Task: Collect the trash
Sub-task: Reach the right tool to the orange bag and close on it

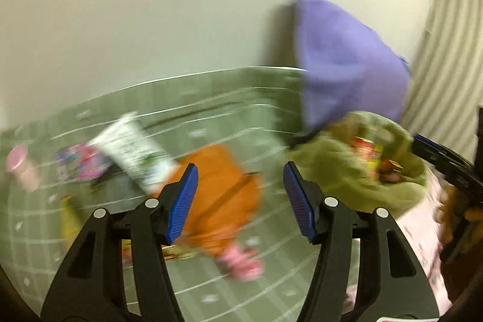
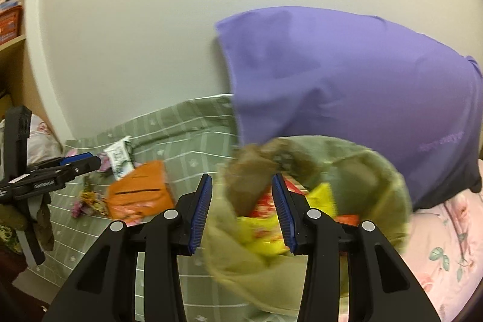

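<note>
On a green checked bedsheet (image 1: 211, 116) lie an orange packet (image 1: 223, 195), a white tube-like wrapper (image 1: 132, 153), a purple wrapper (image 1: 81, 165), a pink cup (image 1: 21, 168) and a pink wrapper (image 1: 241, 261). My left gripper (image 1: 240, 201) is open and empty above the orange packet. An olive-green bag (image 2: 302, 231) holds red and yellow wrappers (image 2: 265, 231) and a brown crumpled piece (image 2: 250, 180). My right gripper (image 2: 241, 210) is open over the bag's mouth, with the brown piece between its fingers but not clamped. The left gripper also shows in the right wrist view (image 2: 78, 163).
A purple pillow (image 2: 347, 86) leans on the pale wall behind the bag. A pink floral blanket (image 2: 446, 246) lies to the right. A wooden shelf (image 2: 12, 29) with orange boxes stands at far left. The orange packet (image 2: 139, 192) and small wrappers (image 2: 90, 201) lie left of the bag.
</note>
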Tool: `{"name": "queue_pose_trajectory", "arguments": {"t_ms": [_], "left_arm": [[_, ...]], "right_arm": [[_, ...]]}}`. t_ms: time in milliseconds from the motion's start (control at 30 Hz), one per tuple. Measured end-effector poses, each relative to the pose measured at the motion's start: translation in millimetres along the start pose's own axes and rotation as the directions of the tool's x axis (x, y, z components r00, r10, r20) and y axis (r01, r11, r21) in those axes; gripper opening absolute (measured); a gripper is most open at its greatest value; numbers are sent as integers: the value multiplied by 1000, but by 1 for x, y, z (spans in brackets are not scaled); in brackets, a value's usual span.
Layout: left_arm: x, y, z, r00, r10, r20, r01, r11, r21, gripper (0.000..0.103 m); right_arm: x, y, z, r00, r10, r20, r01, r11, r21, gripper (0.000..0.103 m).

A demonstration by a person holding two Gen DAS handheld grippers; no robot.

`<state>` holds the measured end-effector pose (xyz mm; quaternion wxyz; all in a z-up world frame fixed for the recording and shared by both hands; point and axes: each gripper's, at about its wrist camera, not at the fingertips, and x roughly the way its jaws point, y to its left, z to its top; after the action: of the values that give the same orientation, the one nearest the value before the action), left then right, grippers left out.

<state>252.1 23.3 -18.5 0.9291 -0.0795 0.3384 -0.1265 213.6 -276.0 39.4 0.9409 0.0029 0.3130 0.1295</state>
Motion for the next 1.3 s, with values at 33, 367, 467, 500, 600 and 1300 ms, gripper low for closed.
{"name": "queue_pose_trajectory", "arguments": {"t_ms": [33,367,467,500,600,1300], "left_arm": [[-4,20,-5,999,34,-1,-34,999,-30,56],[-19,139,-54,987,137,-82,-153,959,-239,57],[-15,143,-58,986,144,-83,-159,961,-226,57],[-13,144,-60,984,152,-87,-168,961,-219,57],[-10,150,-67,982,155,-104,-176,955,-241,58],[-39,183,-83,961,224,-161,-257,938,-233,58]], "right_arm": [[2,5,0,1000,12,-1,-12,1000,0,39],[47,70,-4,988,145,-56,-147,989,-21,48],[64,85,-11,982,162,-99,-166,985,-36,48],[69,90,-14,980,164,-114,-170,984,-45,48],[85,99,-25,970,182,-160,-189,982,-28,50],[219,119,-80,854,448,-265,-271,817,508,43]]}}
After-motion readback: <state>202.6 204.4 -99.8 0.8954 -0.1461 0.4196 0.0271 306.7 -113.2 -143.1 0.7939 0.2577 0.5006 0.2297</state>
